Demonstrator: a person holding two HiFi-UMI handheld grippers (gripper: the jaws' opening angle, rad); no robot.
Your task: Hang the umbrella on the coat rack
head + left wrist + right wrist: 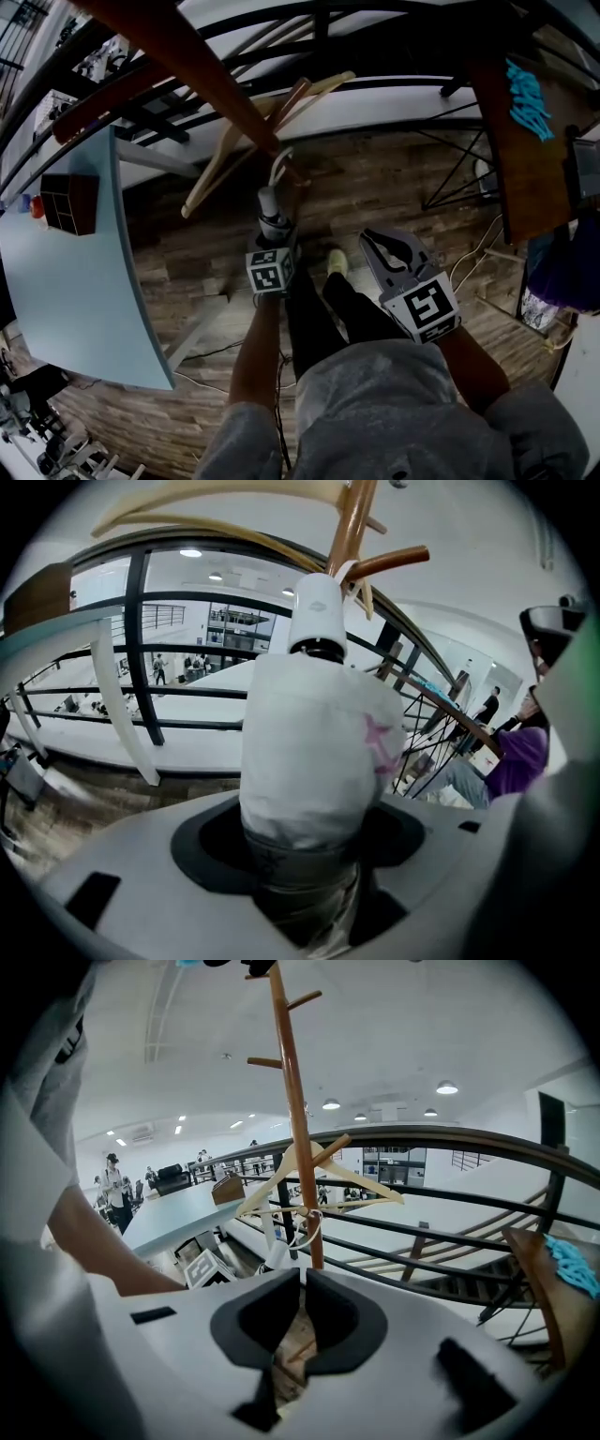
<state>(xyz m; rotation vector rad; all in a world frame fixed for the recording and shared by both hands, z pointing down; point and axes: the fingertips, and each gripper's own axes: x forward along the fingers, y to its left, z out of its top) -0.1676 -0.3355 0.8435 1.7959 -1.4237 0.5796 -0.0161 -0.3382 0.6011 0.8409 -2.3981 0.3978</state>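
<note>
A folded white umbrella (270, 202) (309, 742) stands upright in my left gripper (272, 223) (300, 855), which is shut on its lower body. Its white cap (316, 621) points up at the brown coat rack (206, 70) (352, 527) (298, 1147). The umbrella's thin strap loop (278, 167) (305, 1227) lies against the pole, close under a peg (389, 562); whether it rests on the peg I cannot tell. A pale wooden hanger (244, 141) (323, 1176) hangs on the rack. To the right and lower, my right gripper (370, 239) (302, 1321) is shut and holds nothing.
A light blue table (75, 281) with a dark red box (70, 202) stands at the left. A black railing (450, 1143) curves behind the rack. A wooden board with a teal object (530, 98) is at the right. The person's legs and a shoe (336, 262) are below the grippers.
</note>
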